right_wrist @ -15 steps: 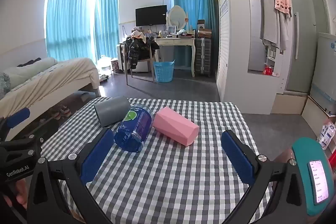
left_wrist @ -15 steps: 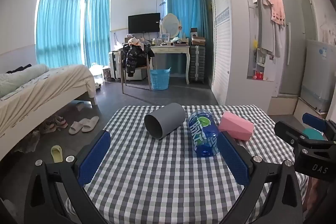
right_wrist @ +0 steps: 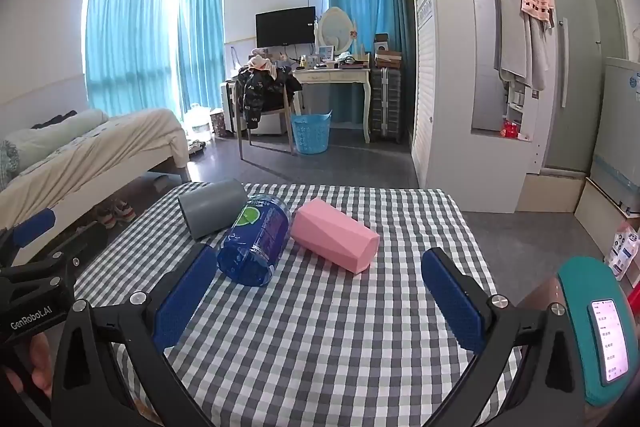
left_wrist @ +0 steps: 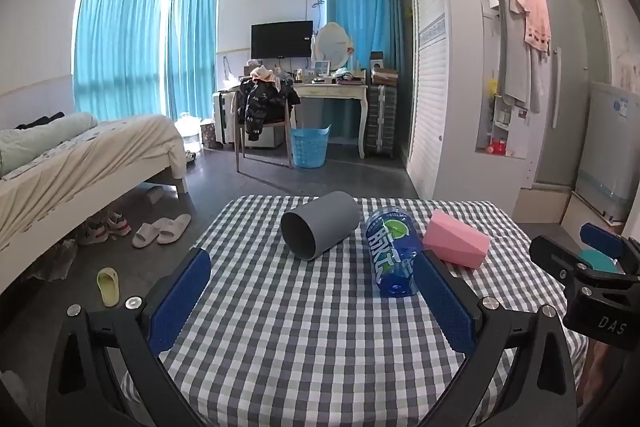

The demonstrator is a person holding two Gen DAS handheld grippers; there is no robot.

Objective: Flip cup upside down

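Observation:
Three cups lie on their sides at the far part of the checked table point(left_wrist: 320, 339): a grey cup point(left_wrist: 318, 224) with its mouth toward me, a blue printed cup point(left_wrist: 394, 256), and a pink faceted cup point(left_wrist: 456, 244). They also show in the right wrist view: the grey cup point(right_wrist: 212, 209), the blue cup point(right_wrist: 256, 239), the pink cup point(right_wrist: 334, 240). My left gripper point(left_wrist: 314, 291) is open and empty, short of the grey and blue cups. My right gripper point(right_wrist: 320, 293) is open and empty, short of the pink cup.
The table's point(right_wrist: 320, 339) near half lies under the grippers. Beyond its far edge is floor, a bed point(left_wrist: 80, 163) at left, slippers point(left_wrist: 162, 229), a blue basket point(left_wrist: 310, 147) and a desk point(left_wrist: 332, 95). A phone mount point(right_wrist: 600, 331) sits at right.
Both grippers have crept slightly forward toward the cups. The cups have not moved.

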